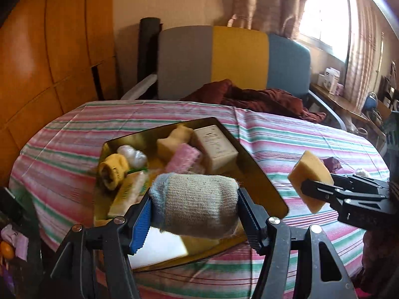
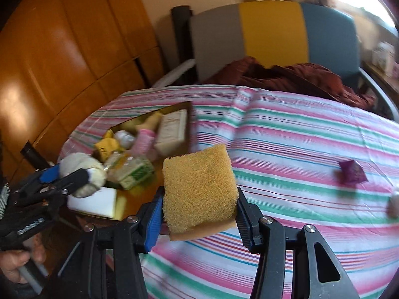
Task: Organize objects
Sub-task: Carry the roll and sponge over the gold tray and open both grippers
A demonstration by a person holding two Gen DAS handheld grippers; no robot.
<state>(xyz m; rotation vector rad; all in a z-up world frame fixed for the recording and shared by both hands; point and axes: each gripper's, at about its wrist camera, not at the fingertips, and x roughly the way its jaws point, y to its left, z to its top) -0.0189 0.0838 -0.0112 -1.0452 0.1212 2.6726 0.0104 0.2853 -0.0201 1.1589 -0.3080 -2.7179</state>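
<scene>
Objects already fill much of the gold tin (image 1: 261, 174). Left gripper (image 1: 194, 209) clamps a rolled cloth (image 1: 197, 204), right gripper (image 2: 199, 206) a yellow sponge (image 2: 199, 186), both above the table (image 2: 299, 149). A purple packet (image 2: 352, 174) lies loose.

Both fisheye views are being aimed steeply downward from close range — the shared striped pink-and-green tablecloth (image 1: 286, 134) (image 2: 299, 129) and shallow gold metal tray (image 1: 264, 177) (image 2: 124, 206) are being framed from adjacent sides.

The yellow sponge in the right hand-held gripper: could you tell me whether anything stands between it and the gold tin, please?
Nothing visible blocks it. The yellow sponge hangs over striped cloth beside the gold tin. The tin is crowded, though, and the left hand-held gripper holds a rolled cloth over its near end.
</scene>
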